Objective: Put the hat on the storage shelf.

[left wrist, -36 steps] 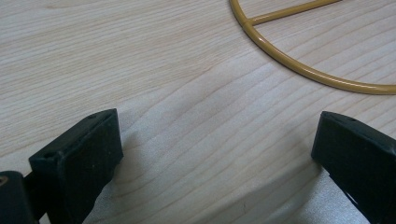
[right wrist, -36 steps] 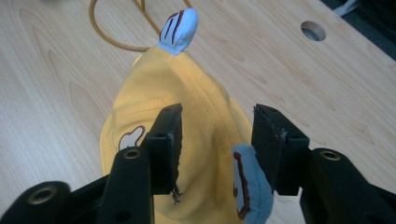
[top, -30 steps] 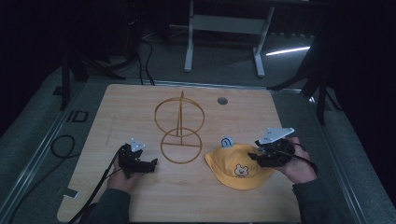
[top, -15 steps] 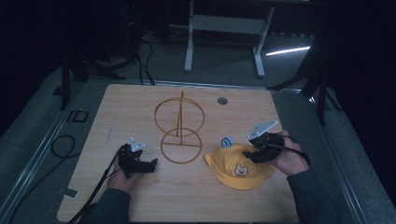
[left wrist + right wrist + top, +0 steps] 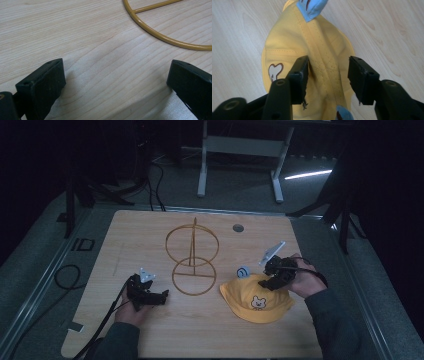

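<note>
A yellow hat point(image 5: 257, 301) with a small bear face and blue ear tabs point(image 5: 243, 271) lies flat on the wooden table point(image 5: 145, 232), right of centre. My right gripper point(image 5: 267, 283) sits low over its crown from the right. In the right gripper view the hat point(image 5: 322, 47) bulges up between the jaws of the right gripper point(image 5: 328, 66), which have just been closing and still stand apart around the fabric. My left gripper point(image 5: 161, 297) rests on the table at the left, open, with bare wood between its jaws point(image 5: 116, 75). A gold wire stand point(image 5: 192, 262) rises between the two grippers.
The stand's base ring point(image 5: 160, 36) lies just ahead of the left gripper. A round hole point(image 5: 238, 227) sits in the table's far side. Cables trail off the table's left edge point(image 5: 67, 277). A metal frame point(image 5: 240, 150) stands on the floor beyond the table.
My right gripper has slid left from the hat's right edge onto its crown, and its jaws have narrowed around the fabric. The left gripper has stayed put.
</note>
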A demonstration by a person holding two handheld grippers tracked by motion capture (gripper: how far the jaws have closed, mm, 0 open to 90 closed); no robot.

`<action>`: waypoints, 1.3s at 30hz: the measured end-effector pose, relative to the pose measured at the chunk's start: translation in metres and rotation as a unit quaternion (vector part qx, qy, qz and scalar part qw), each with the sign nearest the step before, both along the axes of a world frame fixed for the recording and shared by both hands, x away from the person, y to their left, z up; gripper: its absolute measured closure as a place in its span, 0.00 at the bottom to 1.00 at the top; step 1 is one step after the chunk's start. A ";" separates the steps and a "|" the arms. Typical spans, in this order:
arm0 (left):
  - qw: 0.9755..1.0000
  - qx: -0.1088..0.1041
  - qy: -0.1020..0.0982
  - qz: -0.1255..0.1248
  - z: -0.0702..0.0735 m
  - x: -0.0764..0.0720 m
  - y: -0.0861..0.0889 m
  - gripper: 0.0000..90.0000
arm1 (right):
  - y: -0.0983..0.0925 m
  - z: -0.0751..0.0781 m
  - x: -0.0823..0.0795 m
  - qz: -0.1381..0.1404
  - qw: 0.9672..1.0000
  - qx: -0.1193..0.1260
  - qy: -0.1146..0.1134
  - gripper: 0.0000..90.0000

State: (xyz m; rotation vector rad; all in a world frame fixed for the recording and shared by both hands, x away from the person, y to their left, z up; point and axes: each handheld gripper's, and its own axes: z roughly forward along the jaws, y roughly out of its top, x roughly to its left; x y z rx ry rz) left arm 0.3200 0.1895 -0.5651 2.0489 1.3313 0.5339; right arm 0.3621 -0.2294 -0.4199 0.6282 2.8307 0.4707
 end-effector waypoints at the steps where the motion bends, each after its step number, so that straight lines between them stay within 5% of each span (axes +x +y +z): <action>1: 1.000 0.000 0.000 0.000 0.000 0.000 0.000 0.02 | 0.001 0.000 0.001 0.003 1.000 -0.003 0.004 0.60; 16: 1.000 0.000 0.000 -0.001 0.000 0.000 0.000 0.02 | 0.008 -0.001 0.005 0.029 0.999 -0.024 0.029 0.84; 39: 1.000 0.000 0.001 -0.001 0.000 0.000 0.000 0.02 | -0.001 0.013 -0.006 0.027 0.999 -0.009 -0.044 0.86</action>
